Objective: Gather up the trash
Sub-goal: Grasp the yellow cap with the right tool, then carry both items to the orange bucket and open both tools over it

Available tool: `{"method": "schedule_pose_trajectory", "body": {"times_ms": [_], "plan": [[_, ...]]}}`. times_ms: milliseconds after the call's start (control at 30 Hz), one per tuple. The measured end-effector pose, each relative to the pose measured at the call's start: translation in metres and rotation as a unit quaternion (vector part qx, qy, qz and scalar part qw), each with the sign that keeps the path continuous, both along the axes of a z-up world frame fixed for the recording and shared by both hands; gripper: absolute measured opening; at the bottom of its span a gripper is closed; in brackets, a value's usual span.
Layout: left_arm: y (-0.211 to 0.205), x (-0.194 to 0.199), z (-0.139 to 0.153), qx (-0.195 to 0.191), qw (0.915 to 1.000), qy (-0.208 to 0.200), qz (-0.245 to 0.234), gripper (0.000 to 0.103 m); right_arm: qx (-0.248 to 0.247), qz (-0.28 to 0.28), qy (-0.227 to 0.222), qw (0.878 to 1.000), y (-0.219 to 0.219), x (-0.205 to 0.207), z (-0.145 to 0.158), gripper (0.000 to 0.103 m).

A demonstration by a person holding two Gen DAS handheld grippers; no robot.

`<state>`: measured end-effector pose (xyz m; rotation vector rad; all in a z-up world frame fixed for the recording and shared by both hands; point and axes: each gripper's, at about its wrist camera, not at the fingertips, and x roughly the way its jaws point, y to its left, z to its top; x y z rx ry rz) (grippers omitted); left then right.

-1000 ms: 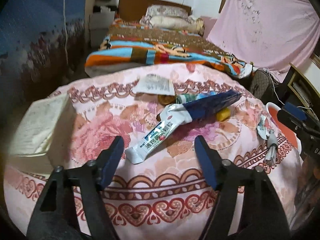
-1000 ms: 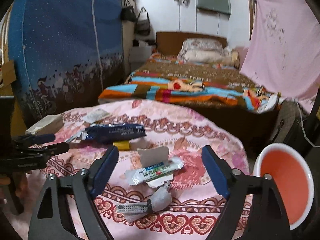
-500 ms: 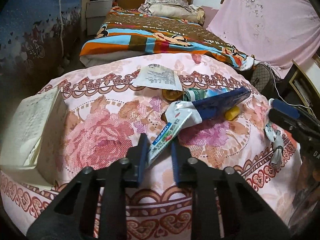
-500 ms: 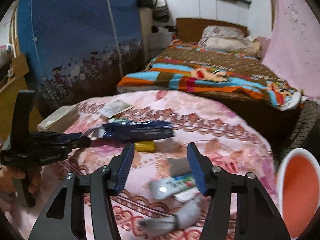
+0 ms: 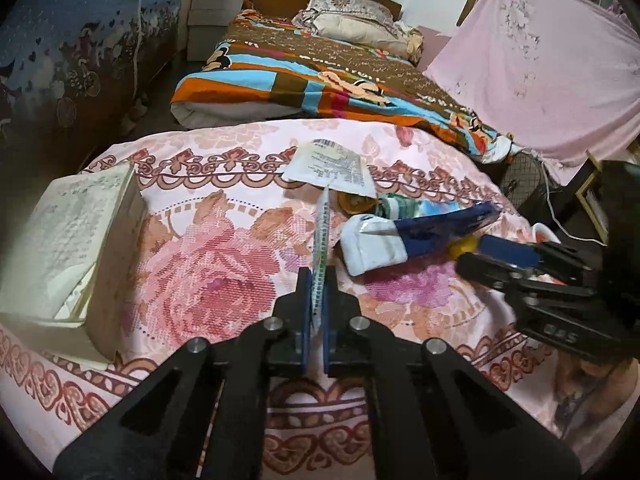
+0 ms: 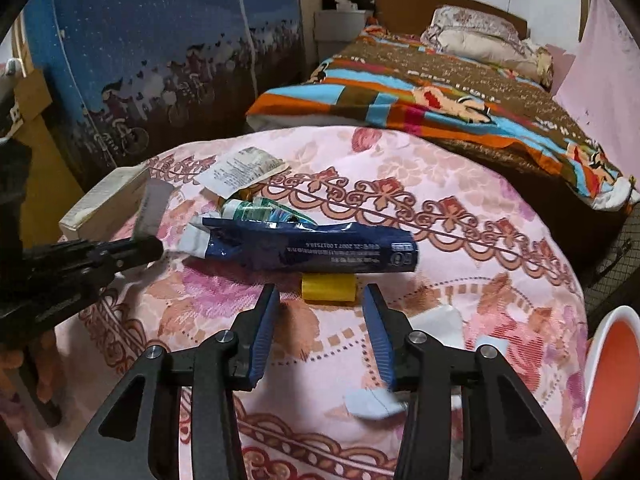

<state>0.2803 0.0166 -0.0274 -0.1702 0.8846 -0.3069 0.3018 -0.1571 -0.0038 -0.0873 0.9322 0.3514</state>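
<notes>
Left wrist: my left gripper (image 5: 316, 300) jaws clenched on flat tube (image 5: 321, 240), thin-edge grip, may slip. My right gripper (image 6: 320, 320) jaws released near yellow cap (image 6: 329, 292); blue tube (image 6: 304, 250) overhangs, snag risk.

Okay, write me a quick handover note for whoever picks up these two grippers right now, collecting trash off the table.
Left gripper: shut on the flattened white tube, held edge-on above the tablecloth.
Right gripper: open, empty, fingers either side of the yellow piece, not closed on it.
On the table: blue-and-white tube, green tube, paper slip, white scraps, book.
Orange bin sits at the table's right edge.
Done: one tube grasped. Left: bin it, then collect the rest.
</notes>
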Motion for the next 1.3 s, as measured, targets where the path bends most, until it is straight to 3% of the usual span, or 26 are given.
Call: {"method": "schedule_pose_trajectory", "body": {"times_ms": [100,333,567,667,833,1033,1200,1300], "plan": [[-0.004,-0.005,0.003,0.006,0.9999,-0.01,-0.003,0.002,0.001,0.002,0.007,1.0,0.0,0.003,-0.002,0.026],[-0.017,-0.019,0.014,0.001,0.9991,-0.041,-0.014,0.002,0.026,-0.001,-0.026,0.999,-0.011,-0.019,0.011,0.026],[-0.036,-0.041,0.033,-0.011,0.9954,-0.092,-0.023,0.002,0.087,-0.007,-0.124,0.988,-0.035,-0.064,0.038,0.026],[-0.05,-0.054,0.048,-0.022,0.9906,-0.13,-0.036,0.002,0.098,-0.018,-0.179,0.979,-0.047,-0.084,0.051,0.026],[-0.079,-0.074,0.073,-0.029,0.9787,-0.193,-0.062,0.002,0.108,-0.056,-0.28,0.952,-0.081,-0.121,0.076,0.026],[-0.134,-0.096,0.1,-0.03,0.9565,-0.268,-0.111,0.002,0.088,-0.129,-0.365,0.918,-0.131,-0.154,0.095,0.026],[-0.189,-0.105,0.11,-0.036,0.94,-0.292,-0.173,0.002,0.056,-0.197,-0.4,0.893,-0.174,-0.174,0.101,0.026],[-0.224,-0.105,0.107,-0.041,0.9347,-0.286,-0.207,0.002,0.037,-0.236,-0.394,0.888,-0.203,-0.175,0.098,0.026]]}}
